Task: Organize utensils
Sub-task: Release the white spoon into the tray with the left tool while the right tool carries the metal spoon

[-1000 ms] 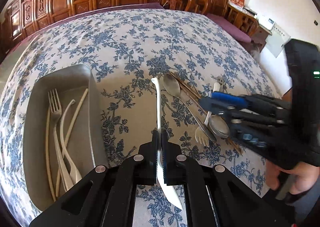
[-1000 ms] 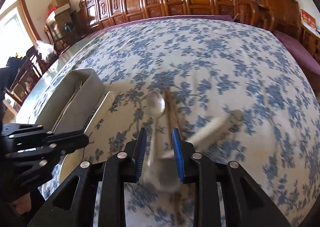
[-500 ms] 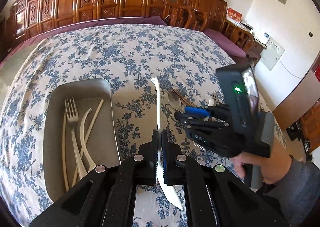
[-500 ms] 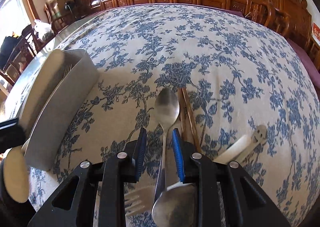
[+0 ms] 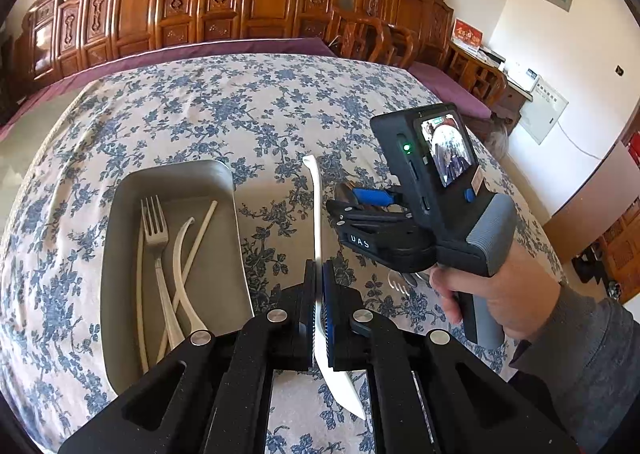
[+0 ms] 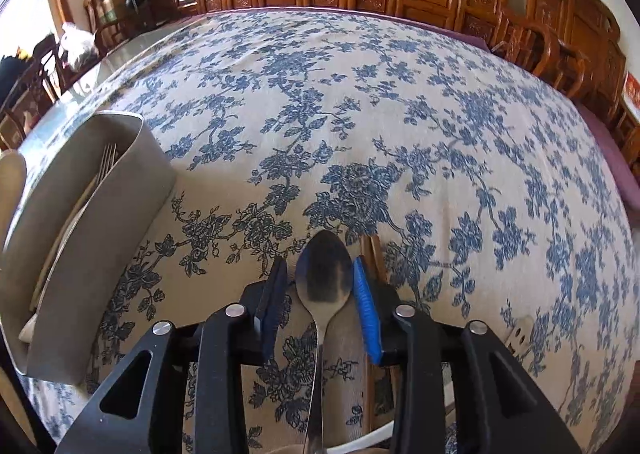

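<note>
I have a white plastic knife (image 5: 318, 238) pinched in my left gripper (image 5: 319, 296), handle pointing toward twelve o'clock, carried above the cloth just right of the grey tray (image 5: 120, 222). My right gripper (image 6: 316, 286) sits with its jaws narrowly apart around the bowl of a metal spoon (image 6: 323, 274) lying on the table; I can't tell whether the pads touch it. The tray holds a metal fork (image 5: 156, 230) and some pale utensils, so I judge the job roughly half done: at three o'clock wooden chopsticks (image 6: 374, 250) and other pieces await sorting. A blue-flowered tablecloth (image 6: 360, 114) covers the table; carved wooden chairs (image 5: 256, 6) line the far wall.
</note>
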